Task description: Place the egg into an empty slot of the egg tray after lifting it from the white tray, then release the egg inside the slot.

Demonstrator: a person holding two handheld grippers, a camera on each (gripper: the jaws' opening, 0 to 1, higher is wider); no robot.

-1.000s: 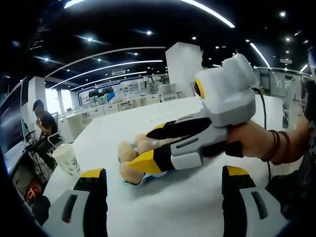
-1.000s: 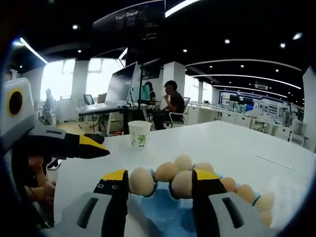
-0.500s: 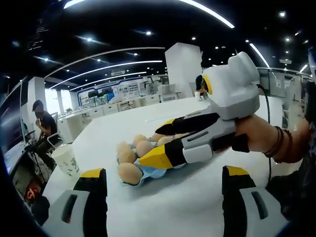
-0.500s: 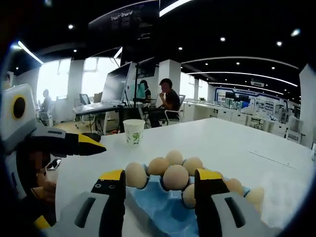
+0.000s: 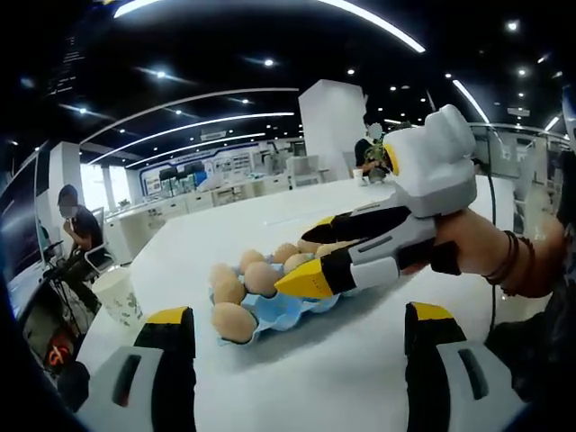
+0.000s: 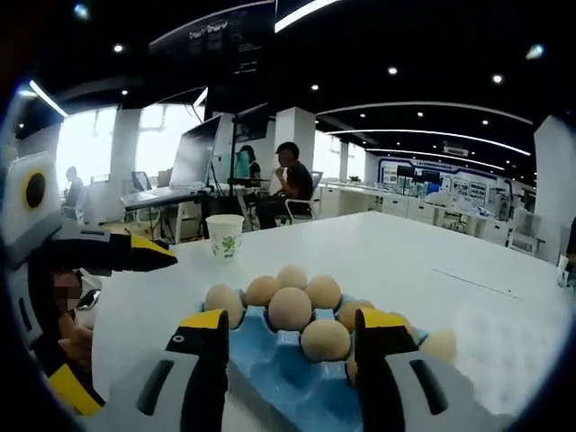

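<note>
Eggs: light, smooth, brittle shell; grip across widest middle, gentle squeeze, or it slips or cracks.

Your right gripper (image 6: 288, 337): jaws wide apart, holding nothing, hovering over near edge of blue egg tray (image 6: 261, 364).

Your left gripper (image 5: 288, 337): jaws wide, empty, above bare table (image 5: 360, 360), tray beyond.

Eggs (image 6: 290, 308) sit in tray slots, several near slots empty. White tray: can't make out for sure.

Paper cup (image 6: 224, 244) beyond, well apart.
</note>
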